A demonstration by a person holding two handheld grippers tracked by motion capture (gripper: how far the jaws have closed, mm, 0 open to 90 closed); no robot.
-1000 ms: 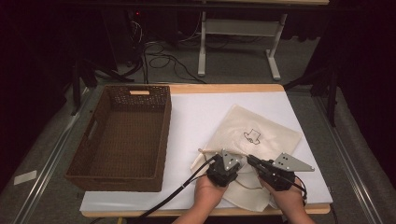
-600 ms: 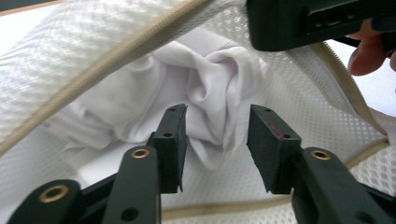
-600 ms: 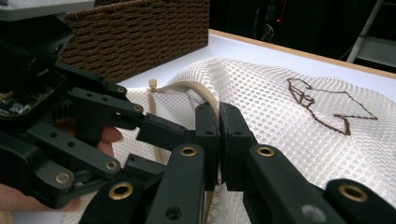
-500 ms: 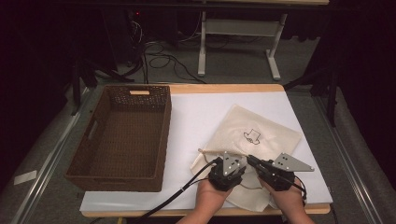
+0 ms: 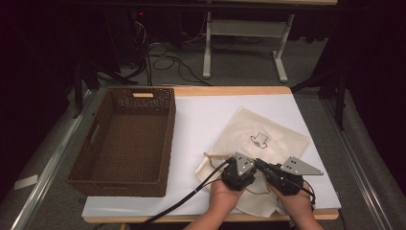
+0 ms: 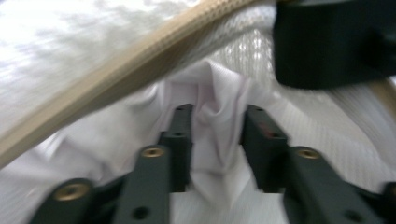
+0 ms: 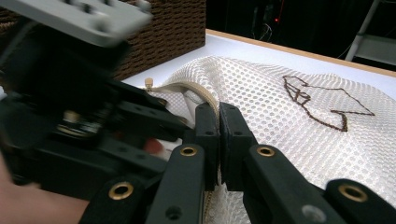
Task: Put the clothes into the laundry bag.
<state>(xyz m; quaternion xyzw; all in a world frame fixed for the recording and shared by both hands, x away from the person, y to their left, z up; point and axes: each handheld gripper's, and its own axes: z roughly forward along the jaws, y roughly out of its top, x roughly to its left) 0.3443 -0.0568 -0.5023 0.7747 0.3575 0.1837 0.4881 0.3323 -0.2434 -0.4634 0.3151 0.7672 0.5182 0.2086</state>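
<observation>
Cream mesh bag (image 5: 268, 143), seemingly rumpled: right gripper (image 7: 219, 116) jaws clenched on it, left gripper (image 6: 217, 135) jaws parted.

The white tabletop (image 5: 206, 120) carries a brown wicker basket (image 5: 125, 136) at left and a cream mesh laundry bag (image 5: 268, 143) near right.

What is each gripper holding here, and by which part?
The right gripper is clamped on the mesh laundry bag at its zippered opening edge. The left gripper has white fabric between its jaws, which have just been opening.
</observation>
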